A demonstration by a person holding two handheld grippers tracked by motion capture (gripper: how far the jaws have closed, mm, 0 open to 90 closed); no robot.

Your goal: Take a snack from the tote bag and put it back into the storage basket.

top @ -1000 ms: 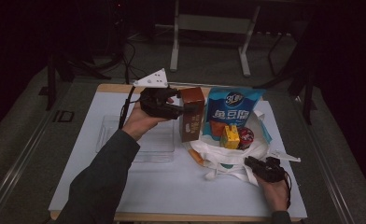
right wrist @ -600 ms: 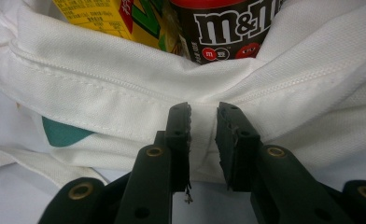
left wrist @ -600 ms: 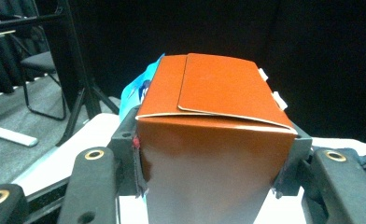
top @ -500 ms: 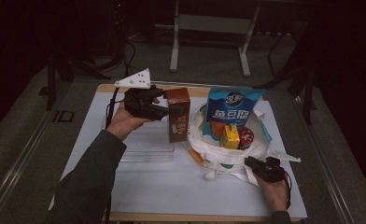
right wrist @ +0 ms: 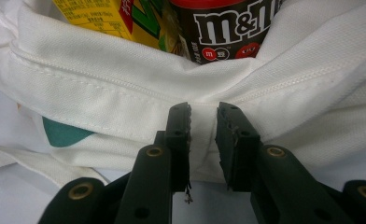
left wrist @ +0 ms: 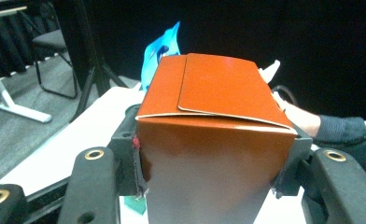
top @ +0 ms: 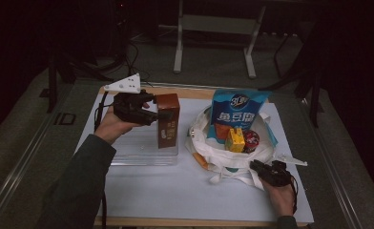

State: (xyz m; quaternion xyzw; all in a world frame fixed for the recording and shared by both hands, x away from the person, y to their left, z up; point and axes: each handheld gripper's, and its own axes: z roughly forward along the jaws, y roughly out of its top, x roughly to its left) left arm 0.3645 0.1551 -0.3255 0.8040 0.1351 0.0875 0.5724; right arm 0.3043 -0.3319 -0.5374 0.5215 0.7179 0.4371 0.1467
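A brown carton (top: 168, 125) (left wrist: 214, 88) stands upright between the jaws of my left gripper (top: 160, 116) (left wrist: 209, 165), which is shut on its two sides. The carton is over the clear tray (top: 137, 155), left of the white cloth bag (top: 209, 143) (right wrist: 102, 88). Whether it rests on the tray I cannot tell. My right gripper (top: 259, 167) (right wrist: 203, 135) is shut on the bag's near rim, pinching the cloth. Inside the bag are a blue snack packet (top: 236, 112) (left wrist: 165, 44), a yellow carton (top: 234, 140) (right wrist: 106, 18) and a dark m&m's can (top: 251, 139) (right wrist: 223, 28).
A white sheet (top: 175, 191) covers the wooden table. The bag's straps (top: 223, 177) trail on the sheet near my right gripper. A metal stand (top: 213, 43) is on the floor beyond the table's far edge.
My left gripper has carried the brown carton to the left, away from the bag and over the clear tray. The right gripper has kept its grip on the bag's rim.
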